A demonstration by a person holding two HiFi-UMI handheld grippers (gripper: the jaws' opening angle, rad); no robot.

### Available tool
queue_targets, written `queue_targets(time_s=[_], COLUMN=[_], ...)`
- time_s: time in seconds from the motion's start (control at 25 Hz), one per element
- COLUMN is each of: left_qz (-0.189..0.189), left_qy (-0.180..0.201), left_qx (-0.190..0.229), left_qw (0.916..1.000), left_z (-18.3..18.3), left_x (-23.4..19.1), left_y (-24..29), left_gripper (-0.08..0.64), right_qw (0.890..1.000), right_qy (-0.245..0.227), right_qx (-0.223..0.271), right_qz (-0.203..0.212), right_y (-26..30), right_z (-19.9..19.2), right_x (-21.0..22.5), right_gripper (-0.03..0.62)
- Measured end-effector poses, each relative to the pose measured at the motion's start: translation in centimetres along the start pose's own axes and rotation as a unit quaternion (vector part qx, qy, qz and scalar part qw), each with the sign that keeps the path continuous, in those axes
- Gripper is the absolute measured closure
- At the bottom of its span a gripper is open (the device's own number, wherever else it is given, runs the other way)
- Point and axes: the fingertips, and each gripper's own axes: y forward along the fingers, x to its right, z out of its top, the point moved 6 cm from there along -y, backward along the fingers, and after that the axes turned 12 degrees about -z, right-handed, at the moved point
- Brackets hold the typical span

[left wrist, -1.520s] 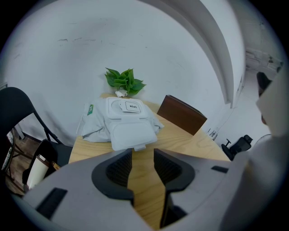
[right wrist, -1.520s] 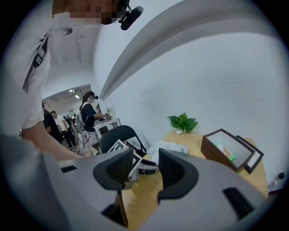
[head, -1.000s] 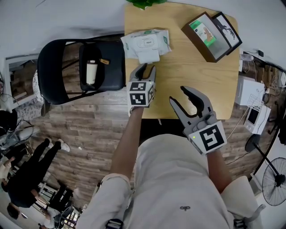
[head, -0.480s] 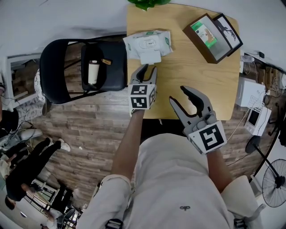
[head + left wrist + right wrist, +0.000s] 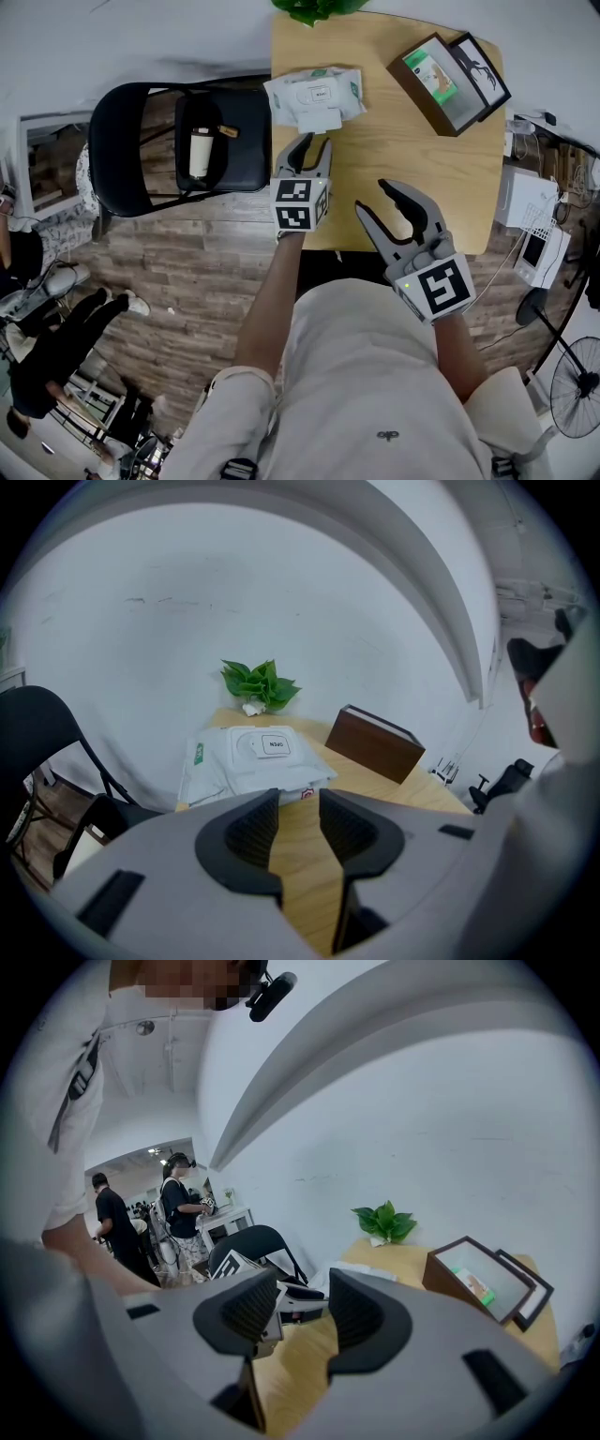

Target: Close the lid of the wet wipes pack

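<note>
Wooden desk [image 5: 412,178] carried the white wet wipes pack [image 5: 314,89] at its far left corner, a white flap [image 5: 317,119] jutting from its near side. Left claw [image 5: 313,142] gaped narrowly, right claw [image 5: 373,198] wide, both empty.

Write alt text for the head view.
Two handheld grippers hover with jaws apart and empty over a wooden table: the left gripper just short of a white wet wipes pack, the right gripper farther back.
</note>
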Motion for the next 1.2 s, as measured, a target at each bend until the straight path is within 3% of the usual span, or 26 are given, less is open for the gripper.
queue_targets(time_s=[1.2], left_qz=[0.0], left_qy=[0.042], left_qx=[0.025], left_qw=[0.9988], left_z=[4.1], left_x=[-1.9], left_y=[0.4], left_gripper=[0.43], right_qw=[1.0], right_qy=[0.012], right_qx=[-0.002], right_qz=[-0.017], right_y=[0.2], right_z=[0.0], right_x=[-0.2], right_gripper=[0.422])
